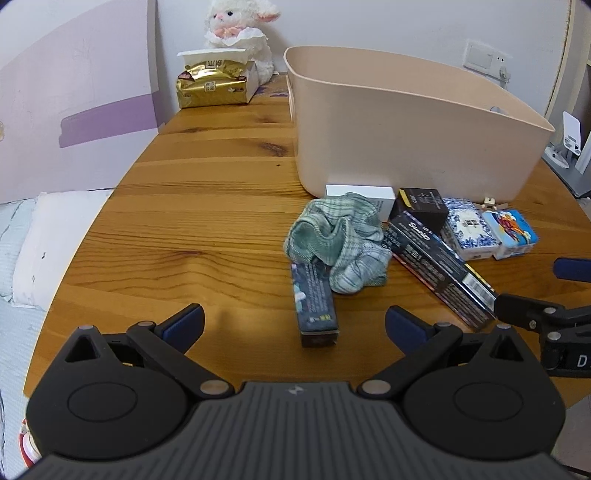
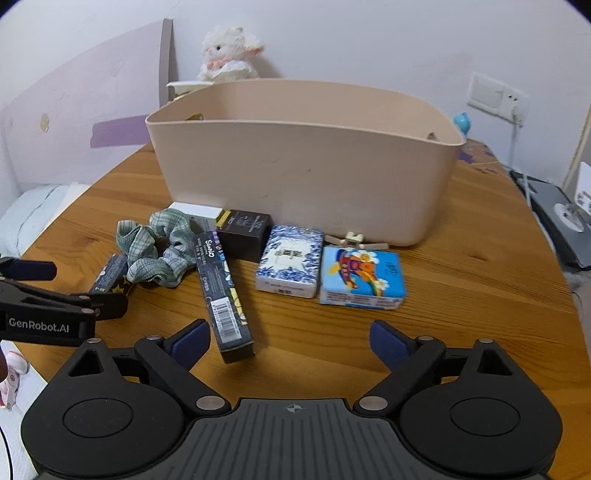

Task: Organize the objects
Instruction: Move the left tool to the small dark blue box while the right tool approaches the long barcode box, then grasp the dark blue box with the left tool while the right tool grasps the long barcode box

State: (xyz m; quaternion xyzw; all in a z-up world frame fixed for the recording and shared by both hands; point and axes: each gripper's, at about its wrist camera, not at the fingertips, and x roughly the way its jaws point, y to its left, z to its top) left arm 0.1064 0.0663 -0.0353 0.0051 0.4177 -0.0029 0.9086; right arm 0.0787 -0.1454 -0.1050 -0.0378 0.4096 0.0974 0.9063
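Observation:
A beige plastic bin [image 1: 406, 129] [image 2: 306, 162] stands on the round wooden table [image 1: 207, 221]. In front of it lie a green checked scrunchie [image 1: 340, 240] [image 2: 155, 251], a small dark box [image 1: 316, 306] [image 2: 110, 275], a long dark box [image 1: 439, 266] [image 2: 221, 288], a black box [image 1: 421, 206] [image 2: 243, 232], a white box [image 1: 360, 192], a blue-white tissue pack [image 1: 469, 229] [image 2: 290, 262] and a cartoon tissue pack [image 1: 511, 234] [image 2: 360, 278]. My left gripper [image 1: 294, 325] is open, just short of the small dark box. My right gripper [image 2: 290, 338] is open, before the tissue packs.
A gold tissue pack [image 1: 212, 86] and a plush lamb [image 1: 240, 33] [image 2: 229, 53] sit at the table's back. A small wooden figure [image 2: 352, 240] lies by the bin. A bed [image 1: 22, 236] is to the left, a wall socket [image 2: 498, 96] to the right.

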